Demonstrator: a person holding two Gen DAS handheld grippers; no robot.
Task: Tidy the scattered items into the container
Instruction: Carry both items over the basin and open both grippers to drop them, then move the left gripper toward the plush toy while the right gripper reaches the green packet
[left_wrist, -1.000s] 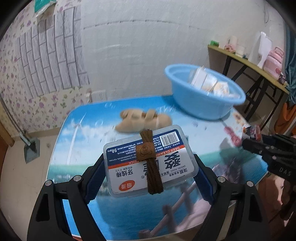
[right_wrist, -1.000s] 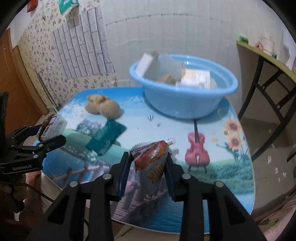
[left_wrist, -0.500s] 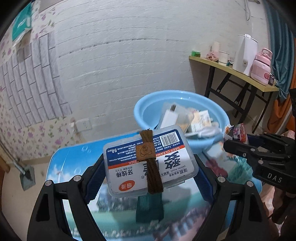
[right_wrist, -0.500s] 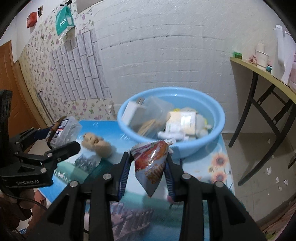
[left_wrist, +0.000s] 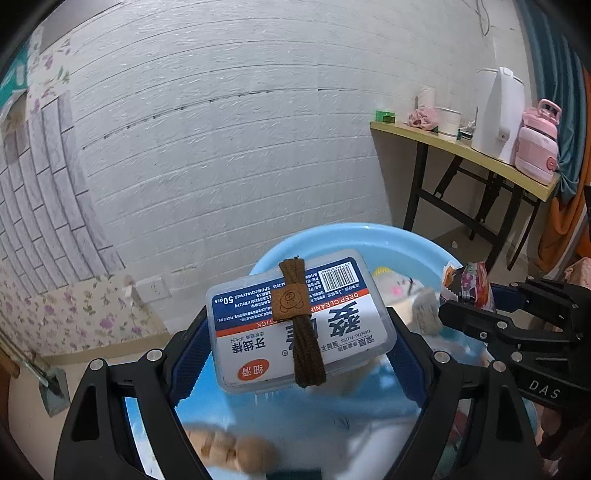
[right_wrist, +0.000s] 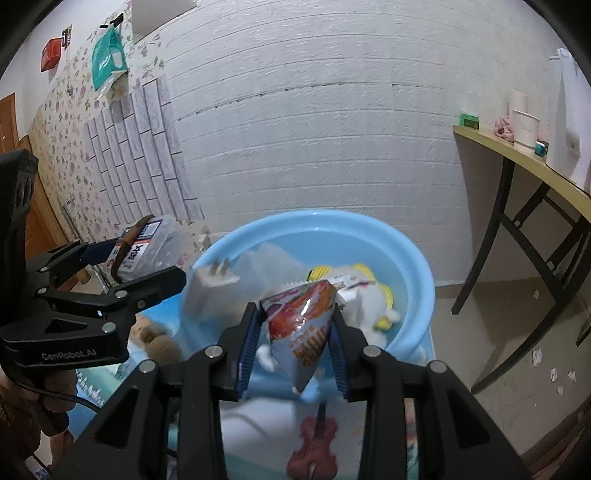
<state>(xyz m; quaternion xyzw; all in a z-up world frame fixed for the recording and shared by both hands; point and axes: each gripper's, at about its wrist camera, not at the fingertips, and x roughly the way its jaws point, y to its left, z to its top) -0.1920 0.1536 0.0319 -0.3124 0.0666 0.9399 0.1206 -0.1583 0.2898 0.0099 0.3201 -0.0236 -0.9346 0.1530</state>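
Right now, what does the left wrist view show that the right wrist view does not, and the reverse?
Only the left wrist view shows the pink lidded container on the yellow side table and the barcode label side of the dental floss box, with a brown hair tie wrapped around it.

Only the right wrist view shows the white plug adapter in the blue basin and the violin print on the table.

Both show the basin, the floss box in the left gripper, and the snack packet in the right gripper.

Both grippers are black, silver-screwed, with blue-lined fingers (right_wrist: 248, 343), marked "GenRobot.AI" and "DAS".
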